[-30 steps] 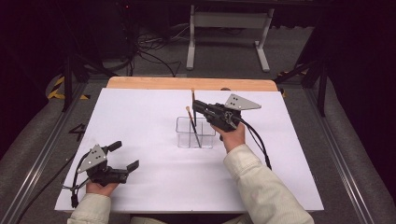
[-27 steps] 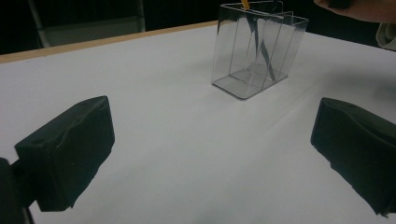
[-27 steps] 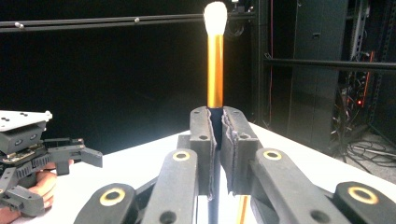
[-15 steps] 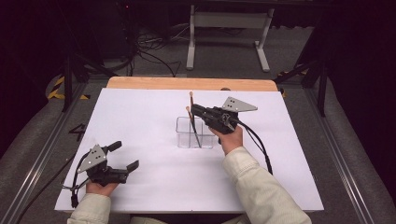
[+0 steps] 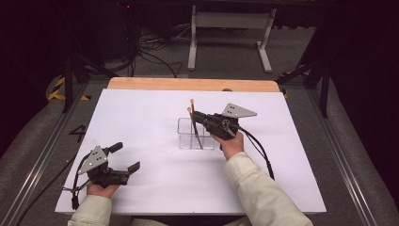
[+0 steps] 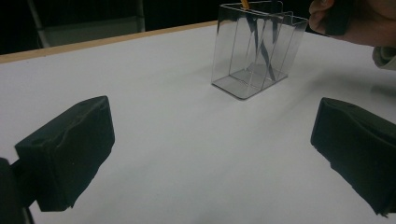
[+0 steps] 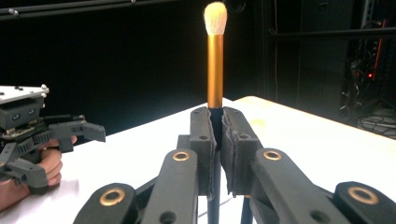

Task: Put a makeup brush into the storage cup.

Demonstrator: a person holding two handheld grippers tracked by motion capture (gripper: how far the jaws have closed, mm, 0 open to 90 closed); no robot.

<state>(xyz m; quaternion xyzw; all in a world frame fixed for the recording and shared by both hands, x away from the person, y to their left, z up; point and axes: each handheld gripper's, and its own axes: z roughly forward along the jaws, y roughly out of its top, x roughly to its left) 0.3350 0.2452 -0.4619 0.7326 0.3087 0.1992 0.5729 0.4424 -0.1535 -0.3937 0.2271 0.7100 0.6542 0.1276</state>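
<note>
The makeup brush [image 7: 215, 70] has a gold ferrule, cream-white bristles and a dark handle. The compartmented organizer [image 6: 256, 49] is clear. The desk [image 5: 141, 122] is white, with a pale wood edge at 12 o'clock.

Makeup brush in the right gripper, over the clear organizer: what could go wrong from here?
The right gripper is shut on the makeup brush low on its thin dark handle, so the tall brush could tilt or slip in the pads. The clear organizer looks light, with narrow compartments, and another brush already stands in it; a slightly off descent might catch a divider or that brush and tip the organizer. The left gripper rests open, far away, not steadying it.
</note>
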